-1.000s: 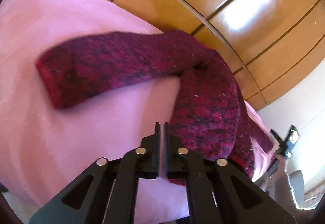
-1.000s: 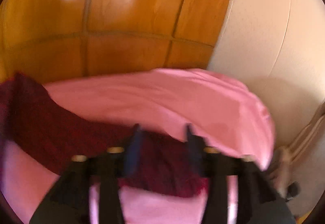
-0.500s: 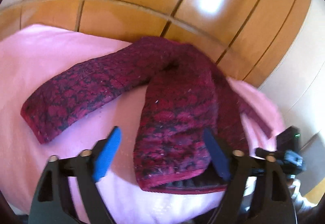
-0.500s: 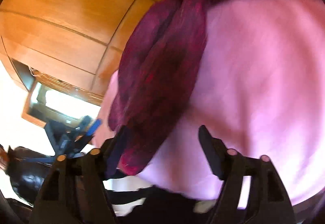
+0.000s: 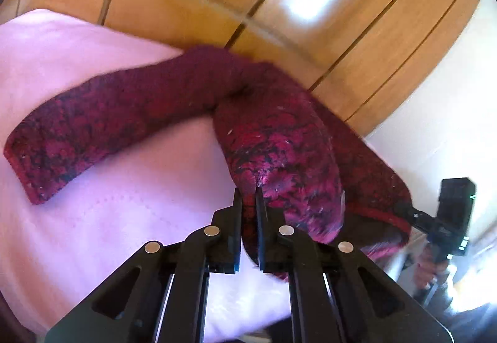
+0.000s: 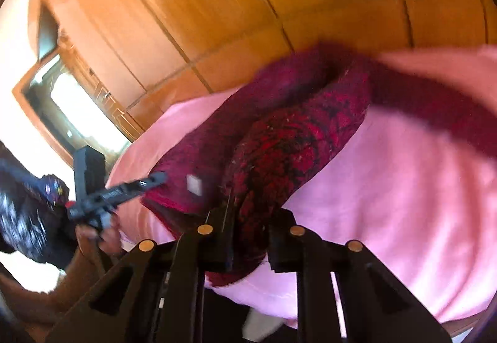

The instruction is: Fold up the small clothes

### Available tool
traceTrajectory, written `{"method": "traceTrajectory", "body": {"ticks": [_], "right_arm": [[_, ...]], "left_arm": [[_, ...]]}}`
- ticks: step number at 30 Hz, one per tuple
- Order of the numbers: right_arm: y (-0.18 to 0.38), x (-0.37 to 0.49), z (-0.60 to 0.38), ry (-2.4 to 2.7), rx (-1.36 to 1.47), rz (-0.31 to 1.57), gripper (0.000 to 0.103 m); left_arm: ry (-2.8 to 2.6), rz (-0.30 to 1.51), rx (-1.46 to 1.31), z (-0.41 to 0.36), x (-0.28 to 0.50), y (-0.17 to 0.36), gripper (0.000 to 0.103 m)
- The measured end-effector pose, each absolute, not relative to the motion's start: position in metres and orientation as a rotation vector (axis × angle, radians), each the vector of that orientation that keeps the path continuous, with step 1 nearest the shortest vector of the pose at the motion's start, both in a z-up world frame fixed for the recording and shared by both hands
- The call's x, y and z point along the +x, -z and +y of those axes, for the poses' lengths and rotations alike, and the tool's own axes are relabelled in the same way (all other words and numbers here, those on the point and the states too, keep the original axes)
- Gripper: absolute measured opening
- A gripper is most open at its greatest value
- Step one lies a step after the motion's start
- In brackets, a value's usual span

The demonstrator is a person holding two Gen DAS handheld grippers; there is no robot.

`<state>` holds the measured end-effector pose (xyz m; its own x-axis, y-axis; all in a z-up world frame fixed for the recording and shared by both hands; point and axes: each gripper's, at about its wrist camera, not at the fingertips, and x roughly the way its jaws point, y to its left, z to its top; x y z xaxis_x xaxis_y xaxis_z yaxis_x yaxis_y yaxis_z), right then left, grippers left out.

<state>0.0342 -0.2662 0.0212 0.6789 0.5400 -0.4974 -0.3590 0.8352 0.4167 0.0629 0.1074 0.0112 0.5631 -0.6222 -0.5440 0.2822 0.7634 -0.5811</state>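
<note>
A dark red knitted sweater (image 5: 273, 138) lies on a pink sheet (image 5: 124, 218), one sleeve (image 5: 93, 125) stretched out to the left. My left gripper (image 5: 248, 203) is shut on the near hem of the folded body. In the right wrist view the same sweater (image 6: 295, 138) bunches up in front of my right gripper (image 6: 248, 212), whose jaws are closed on its near edge with thick fabric between them. The other sleeve (image 6: 435, 107) trails to the right, blurred.
Wooden wardrobe panels (image 5: 279, 1) stand close behind the bed. The right hand and its gripper handle (image 5: 447, 218) show at the right of the left wrist view; the left gripper (image 6: 115, 190) shows at the left of the right wrist view. A window (image 6: 80, 113) is at far left.
Both grippers were open around the sweater's near edge half a second ago; now both have closed on it. The views have shifted and blurred.
</note>
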Motion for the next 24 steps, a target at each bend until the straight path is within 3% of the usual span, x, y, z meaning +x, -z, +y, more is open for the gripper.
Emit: {"method": "traceTrajectory", "body": {"ticks": [5,9,13,14,15,16,18,24], "right_arm": [[0.000,-0.017,-0.284,-0.492,0.105,0.787,0.014],[0.046,-0.022,-0.284,-0.469,0.094,0.954,0.024],[0.045,-0.015,-0.307,-0.346,0.202,0.902,0.040],[0.043,-0.006,-0.313,-0.319,0.220,0.885,0.040],[0.039,-0.002,-0.319,-0.297,0.238,0.863,0.041],[0.039,0.002,-0.321,-0.286,0.245,0.848,0.044],[0.035,0.011,-0.325,-0.247,0.254,0.813,0.055],[0.045,0.055,-0.309,-0.271,0.312,0.804,0.058]], "left_arm": [[0.712,0.891,-0.435,0.090,0.020,0.001,0.009],[0.528,1.002,-0.440,0.112,0.010,0.036,0.025],[0.487,0.977,-0.477,0.126,0.017,0.029,0.027],[0.499,0.960,-0.466,0.123,0.017,0.022,0.032],[0.521,0.938,-0.463,0.115,0.020,0.015,0.046],[0.535,0.913,-0.464,0.107,0.025,0.009,0.058],[0.564,0.879,-0.450,0.094,0.029,0.000,0.070],[0.531,0.919,-0.322,0.026,0.067,0.012,0.073]]}}
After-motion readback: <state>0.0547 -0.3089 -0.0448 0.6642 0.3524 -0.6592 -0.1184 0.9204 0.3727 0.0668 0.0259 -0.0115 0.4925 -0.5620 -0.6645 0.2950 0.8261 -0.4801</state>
